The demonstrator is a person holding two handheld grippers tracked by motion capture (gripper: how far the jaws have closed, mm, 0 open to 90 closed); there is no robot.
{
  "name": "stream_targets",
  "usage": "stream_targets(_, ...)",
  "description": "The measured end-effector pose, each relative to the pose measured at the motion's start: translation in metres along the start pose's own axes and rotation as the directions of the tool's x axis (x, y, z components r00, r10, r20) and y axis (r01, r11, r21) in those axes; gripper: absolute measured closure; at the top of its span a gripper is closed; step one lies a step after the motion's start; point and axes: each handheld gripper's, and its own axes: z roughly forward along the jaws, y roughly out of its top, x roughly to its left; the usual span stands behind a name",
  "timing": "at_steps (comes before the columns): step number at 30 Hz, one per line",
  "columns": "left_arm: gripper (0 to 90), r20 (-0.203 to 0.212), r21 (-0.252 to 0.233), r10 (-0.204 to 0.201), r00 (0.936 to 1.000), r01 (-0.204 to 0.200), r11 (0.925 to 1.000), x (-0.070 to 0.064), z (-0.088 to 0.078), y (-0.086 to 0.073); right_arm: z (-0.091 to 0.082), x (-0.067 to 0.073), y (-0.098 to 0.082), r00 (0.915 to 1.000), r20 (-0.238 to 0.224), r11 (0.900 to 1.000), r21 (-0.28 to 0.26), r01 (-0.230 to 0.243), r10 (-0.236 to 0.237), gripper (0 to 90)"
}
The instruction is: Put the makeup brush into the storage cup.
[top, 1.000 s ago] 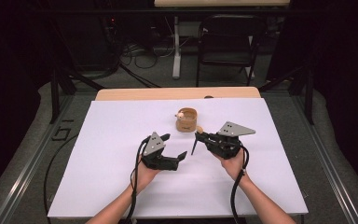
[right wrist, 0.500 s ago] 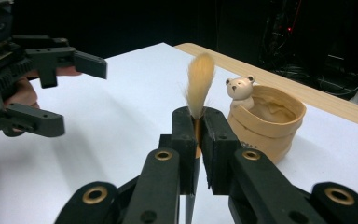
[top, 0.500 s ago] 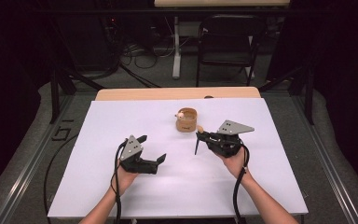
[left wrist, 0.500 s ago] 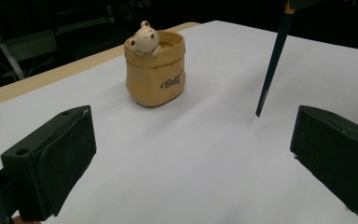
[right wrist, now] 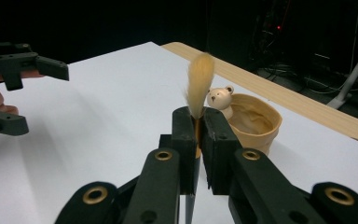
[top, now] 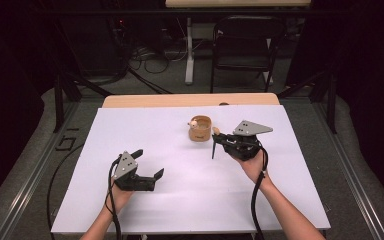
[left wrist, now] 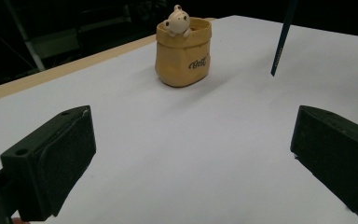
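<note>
A tan cup (top: 200, 129) with a small bear figure on its rim stands on the white table (top: 180, 210); it is also in the left gripper view (left wrist: 182, 53) and the right gripper view (right wrist: 254, 123). Beside the cup, my right gripper (top: 218, 138) is shut on a brush (right wrist: 199, 84), with the pale bristles up and the dark handle (top: 213, 149) pointing down above the sheet. The handle (left wrist: 282, 37) hangs to the right of the cup in the left gripper view. My left gripper (top: 150, 162) sits lower left. Its jaws have just been opening wider, with nothing between them.
A wooden table edge (top: 190, 100) runs behind the white sheet. Beyond it are a black chair (top: 247, 47) and cables on the floor. Both cables from the grippers trail toward the near edge.
My left gripper has moved left and toward the near edge, away from the right gripper. The right gripper has stayed by the cup with the brush.
</note>
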Motion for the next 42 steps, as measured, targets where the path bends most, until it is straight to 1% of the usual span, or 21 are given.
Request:
stream_targets(4, 0.5, -0.020, -0.017, 0.002, 0.9998, -0.003, 0.9998, 0.002, -0.005, -0.004, 0.000, -0.006, 0.005, 0.9999, 0.012, 1.000, -0.005, -0.007, 0.007, 84.5)
stream_targets(6, 0.6, -0.029, -0.020, 0.005, 0.9996, -0.005, 0.9998, 0.002, -0.007, -0.004, -0.001, -0.007, 0.006, 0.9999, 0.010, 1.000, -0.002, -0.006, 0.006, 84.5)
stream_targets(9, 0.6, -0.029, -0.023, 0.010, 0.9995, -0.010, 0.9997, 0.002, -0.010, -0.004, 0.000, -0.010, 0.008, 0.9999, 0.015, 1.000, -0.007, -0.004, 0.004, 84.5)
stream_targets(11, 0.6, -0.036, -0.020, 0.004, 0.9993, -0.005, 0.9998, 0.002, -0.011, -0.005, 0.000, -0.012, 0.010, 0.9998, 0.019, 1.000, -0.002, -0.010, 0.010, 84.6)
stream_targets(17, 0.6, -0.034, 0.003, -0.004, 0.9994, 0.004, 1.0000, 0.003, -0.010, -0.007, 0.000, -0.018, 0.016, 0.9994, 0.034, 1.000, -0.002, -0.007, 0.007, 84.5)
stream_targets(19, 0.5, -0.025, 0.011, -0.007, 0.9997, 0.008, 0.9999, 0.003, -0.009, -0.007, 0.001, -0.020, 0.019, 0.9992, 0.041, 1.000, -0.005, -0.001, 0.002, 84.5)
stream_targets(22, 0.5, -0.014, 0.017, 0.001, 0.9999, -0.001, 0.9998, 0.003, -0.010, -0.007, 0.002, -0.023, 0.022, 0.9990, 0.044, 1.000, -0.007, 0.001, -0.001, 84.6)
stream_targets(24, 0.5, -0.021, 0.015, 0.001, 0.9998, 0.000, 0.9999, 0.002, -0.010, -0.007, 0.002, -0.023, 0.024, 0.9991, 0.044, 1.000, -0.004, 0.000, 0.001, 84.6)
stream_targets(27, 0.5, -0.020, 0.011, 0.003, 0.9998, -0.002, 0.9999, 0.003, -0.010, -0.006, 0.005, -0.025, 0.028, 0.9989, 0.047, 1.000, -0.005, 0.006, -0.006, 84.6)
stream_targets(31, 0.2, -0.021, 0.022, -0.008, 0.9997, 0.009, 0.9997, 0.004, -0.009, -0.007, 0.010, -0.027, 0.036, 0.9989, 0.046, 1.000, -0.002, 0.003, -0.003, 84.6)
stream_targets(34, 0.2, -0.020, 0.022, -0.007, 0.9998, 0.007, 0.9997, 0.004, -0.009, -0.007, 0.013, -0.027, 0.039, 0.9988, 0.048, 1.000, 0.001, 0.007, -0.007, 84.6)
stream_targets(36, 0.1, -0.025, 0.025, -0.003, 0.9997, 0.003, 0.9997, 0.005, -0.009, -0.008, 0.016, -0.028, 0.041, 0.9988, 0.048, 1.000, 0.011, 0.010, -0.011, 84.6)
stream_targets(37, 0.1, -0.021, 0.023, -0.006, 0.9998, 0.006, 0.9997, 0.005, -0.010, -0.008, 0.017, -0.029, 0.042, 0.9986, 0.050, 1.000, 0.016, 0.013, -0.013, 84.5)
stream_targets(40, 0.1, -0.028, 0.024, -0.011, 0.9995, 0.011, 0.9996, 0.007, -0.010, -0.008, 0.019, -0.031, 0.045, 0.9984, 0.054, 1.000, 0.012, 0.014, -0.014, 84.6)
stream_targets(42, 0.1, -0.025, 0.024, -0.014, 0.9996, 0.015, 0.9996, 0.007, -0.010, -0.008, 0.020, -0.032, 0.047, 0.9983, 0.057, 1.000, 0.010, 0.012, -0.013, 84.6)
